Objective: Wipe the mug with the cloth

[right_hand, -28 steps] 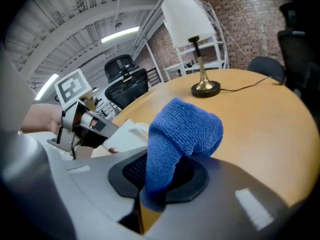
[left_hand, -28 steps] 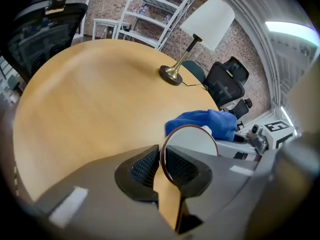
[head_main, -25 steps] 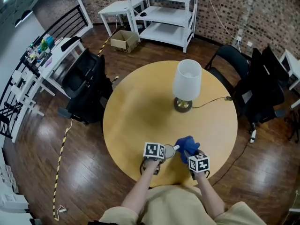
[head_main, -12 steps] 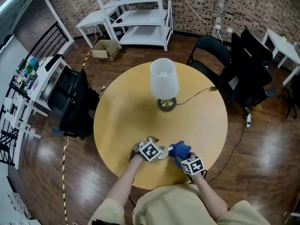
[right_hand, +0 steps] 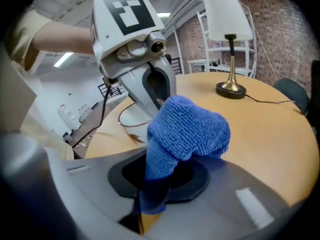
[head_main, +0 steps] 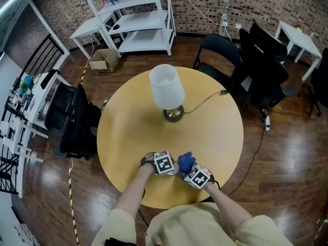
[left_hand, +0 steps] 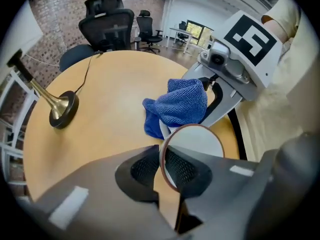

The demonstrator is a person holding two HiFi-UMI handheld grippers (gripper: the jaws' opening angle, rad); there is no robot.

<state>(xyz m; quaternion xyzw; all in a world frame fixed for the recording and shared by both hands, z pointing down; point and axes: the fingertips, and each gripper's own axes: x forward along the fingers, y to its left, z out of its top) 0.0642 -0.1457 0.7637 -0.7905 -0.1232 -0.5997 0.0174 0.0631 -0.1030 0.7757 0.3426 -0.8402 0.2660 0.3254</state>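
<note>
White mug (left_hand: 197, 141), thin brown rim, clamped by its wall in the left hand-held gripper (left_hand: 162, 166). At its twelve o'clock, bunched blue terry cloth (left_hand: 177, 106), pinched by the right hand-held gripper (right_hand: 157, 176).

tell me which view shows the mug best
The left gripper view: the mug sits close, most of its rim in view, its wall pinched between the left gripper's just-closed jaws. The right gripper view shows only part of its rim beside the blue cloth. In the head view it cannot be made out.
</note>
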